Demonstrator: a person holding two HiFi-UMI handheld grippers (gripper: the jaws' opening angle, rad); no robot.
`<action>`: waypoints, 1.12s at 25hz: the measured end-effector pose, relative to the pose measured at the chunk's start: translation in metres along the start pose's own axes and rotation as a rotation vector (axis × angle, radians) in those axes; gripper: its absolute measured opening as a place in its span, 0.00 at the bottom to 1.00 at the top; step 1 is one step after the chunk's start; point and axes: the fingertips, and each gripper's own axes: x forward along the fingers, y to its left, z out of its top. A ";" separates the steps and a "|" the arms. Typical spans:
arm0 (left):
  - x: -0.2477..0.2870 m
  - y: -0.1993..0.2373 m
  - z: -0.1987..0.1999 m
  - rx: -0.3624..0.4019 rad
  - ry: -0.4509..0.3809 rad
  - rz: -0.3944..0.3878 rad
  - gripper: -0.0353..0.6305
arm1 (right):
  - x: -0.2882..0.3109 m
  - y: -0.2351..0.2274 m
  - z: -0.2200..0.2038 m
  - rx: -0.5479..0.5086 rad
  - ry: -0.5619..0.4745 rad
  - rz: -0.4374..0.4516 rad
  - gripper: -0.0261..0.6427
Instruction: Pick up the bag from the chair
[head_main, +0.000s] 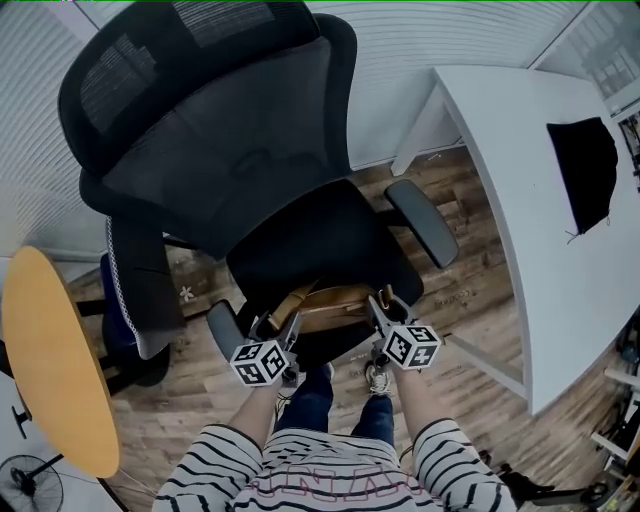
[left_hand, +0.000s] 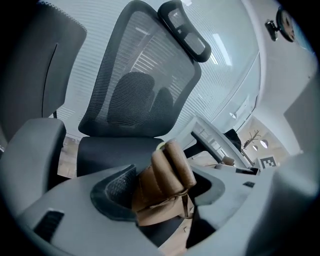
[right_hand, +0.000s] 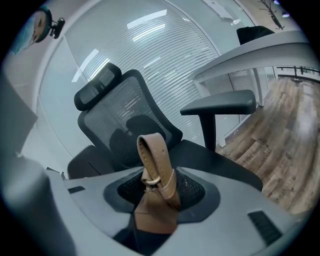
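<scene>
A tan leather bag (head_main: 330, 300) lies at the front edge of the black office chair's seat (head_main: 320, 235). My left gripper (head_main: 289, 327) reaches in at its left end, my right gripper (head_main: 381, 306) at its right end. In the left gripper view the folded brown handle (left_hand: 170, 172) fills the gap of the left gripper (left_hand: 160, 192), pressed between the pads. The right gripper view shows a looped strap (right_hand: 154, 162) with a metal ring standing upright in the right gripper (right_hand: 160, 192), with the dark pads against both of its sides. The grippers hide much of the bag's body.
The chair's mesh backrest (head_main: 230, 150) rises beyond the seat, with armrests at the right (head_main: 425, 220) and left (head_main: 225, 330). A white table (head_main: 530, 250) with a black cloth (head_main: 585, 170) stands at the right. A yellow round tabletop (head_main: 50, 360) is at the left. The person's legs are below the seat.
</scene>
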 end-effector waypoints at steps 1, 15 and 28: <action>0.001 0.000 0.000 0.001 -0.002 0.002 0.48 | 0.000 0.000 0.000 0.003 0.002 -0.010 0.32; -0.011 -0.022 0.010 0.057 0.020 -0.043 0.38 | -0.024 0.006 0.009 0.004 -0.003 -0.063 0.27; -0.064 -0.087 0.054 0.174 -0.146 -0.049 0.38 | -0.083 0.040 0.070 -0.047 -0.088 -0.016 0.26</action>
